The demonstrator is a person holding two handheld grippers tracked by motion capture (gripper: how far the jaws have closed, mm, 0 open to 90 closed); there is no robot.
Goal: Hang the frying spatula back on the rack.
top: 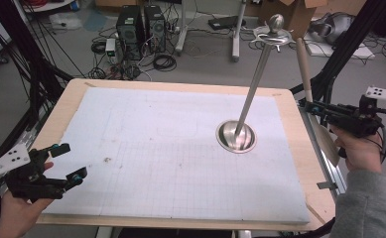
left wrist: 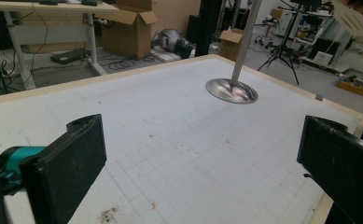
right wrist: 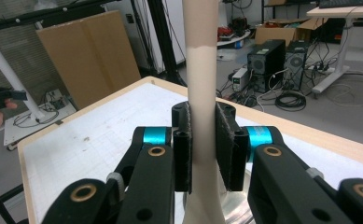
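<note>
A silver metal stand (top: 236, 136) with a round dished base and a tall leaning pole stands right of centre on the white grid mat (top: 156, 148); a knob and hooks top the pole. Its base (left wrist: 231, 91) lies far ahead in the left gripper view. My right gripper (top: 312, 106) hovers at the table's right edge, shut on a beige wooden rod (top: 303, 64) that points upward. In the right gripper view both pads clamp the rod (right wrist: 202, 70) at my right gripper (right wrist: 202, 126). My left gripper (top: 70, 161) is open over the front left corner, jaws wide apart with nothing between them (left wrist: 207, 140).
The mat covers a wooden tabletop (top: 66, 99). An aluminium rail (top: 324, 158) runs along the right edge. Black frame posts (top: 344, 49) rise at both sides. Computer towers (top: 138, 27), cables and cardboard boxes (top: 299, 12) lie on the floor beyond.
</note>
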